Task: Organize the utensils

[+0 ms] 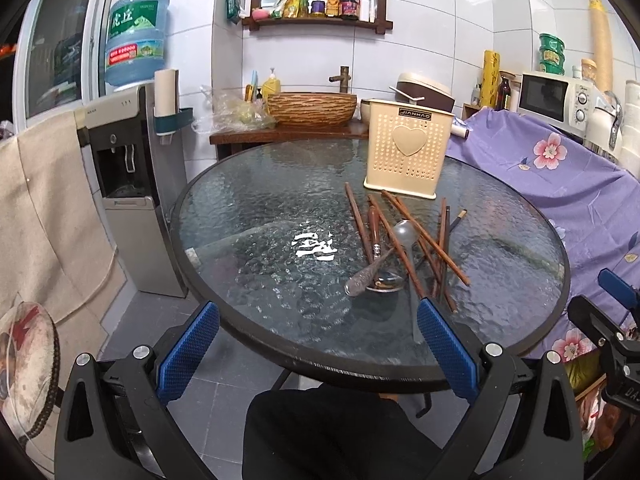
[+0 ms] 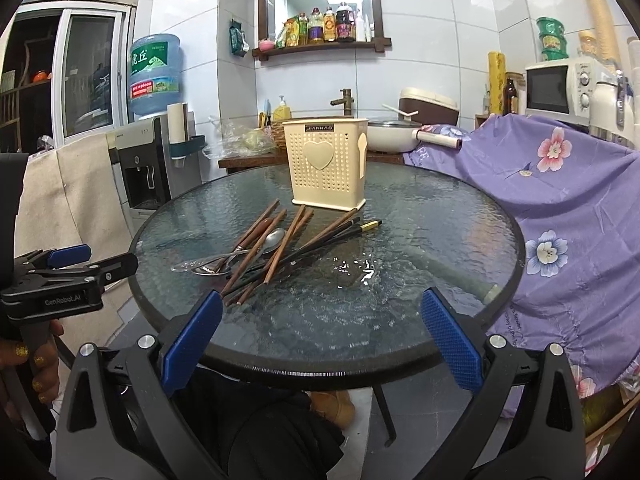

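Utensils lie in a loose heap on a round glass table (image 1: pixel 224 208) in a tiled kitchen corner, with sorting apparently not yet begun. Wooden chopsticks (image 1: pixel 424 236) criss-cross over a metal spoon (image 1: pixel 385 282) and a clear plastic spoon (image 1: pixel 404 232); a dark pair of chopsticks with pale tips (image 2: pixel 362 227) sits at the heap's edge. Just behind the pile stands a cream perforated utensil holder (image 1: pixel 408 156), upright, bearing a heart motif; nothing can be seen rising from its top, though its inside is hidden from both views.

The left gripper (image 1: pixel 318 338) hangs at the table's near rim with jaws spread wide and nothing between them. The right gripper (image 2: pixel 322 330) is likewise splayed and empty, poised over the near edge, well short of the heap.

By the look of it, the whole job remains: every chopstick and spoon is on the glass, and each will likely need picking out of the tangle and standing in the holder.
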Demonstrator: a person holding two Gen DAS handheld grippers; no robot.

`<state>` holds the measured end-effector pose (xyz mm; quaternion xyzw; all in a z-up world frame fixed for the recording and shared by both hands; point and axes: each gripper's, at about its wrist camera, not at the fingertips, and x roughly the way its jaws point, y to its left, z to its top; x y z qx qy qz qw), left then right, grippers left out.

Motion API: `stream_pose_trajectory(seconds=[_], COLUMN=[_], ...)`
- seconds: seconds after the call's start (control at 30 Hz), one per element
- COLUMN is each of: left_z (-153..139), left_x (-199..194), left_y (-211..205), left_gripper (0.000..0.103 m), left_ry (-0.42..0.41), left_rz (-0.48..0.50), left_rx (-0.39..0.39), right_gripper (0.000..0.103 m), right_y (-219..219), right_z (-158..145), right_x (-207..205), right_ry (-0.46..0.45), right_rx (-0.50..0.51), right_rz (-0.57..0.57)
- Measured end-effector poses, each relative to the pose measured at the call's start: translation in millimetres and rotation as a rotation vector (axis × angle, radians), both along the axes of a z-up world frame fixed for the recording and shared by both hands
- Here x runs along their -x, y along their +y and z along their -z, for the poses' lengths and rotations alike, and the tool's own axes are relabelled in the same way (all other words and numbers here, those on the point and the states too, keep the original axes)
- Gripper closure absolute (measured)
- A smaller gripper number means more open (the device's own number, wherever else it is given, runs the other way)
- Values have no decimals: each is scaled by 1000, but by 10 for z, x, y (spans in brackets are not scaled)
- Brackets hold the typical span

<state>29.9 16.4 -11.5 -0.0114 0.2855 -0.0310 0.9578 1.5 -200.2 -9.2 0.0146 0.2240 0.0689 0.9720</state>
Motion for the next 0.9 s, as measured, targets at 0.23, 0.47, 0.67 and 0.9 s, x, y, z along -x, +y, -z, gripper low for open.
stream_pose_trajectory(seconds=[0.23, 0.47, 0.67, 0.9], left_z=[-48, -21, 2, 58], left_x=[-397, -942, -1431, -1939], left_y=[155, 101, 51, 32], left_gripper=[12, 27, 37, 50], left_ry=[47, 127, 189, 260], left_rz=[55, 85, 112, 119], left_rx=[62, 11, -16, 17], right_gripper=[23, 49, 65, 69], right_y=[-75, -231, -372, -429], right_z=[-29, -22, 126, 156], right_x=[-595, -1435, -2130, -2577], right_ry=[139, 319, 485, 547], right_rx=[-32, -50, -143, -216], right_rz=[-18, -6, 39, 124])
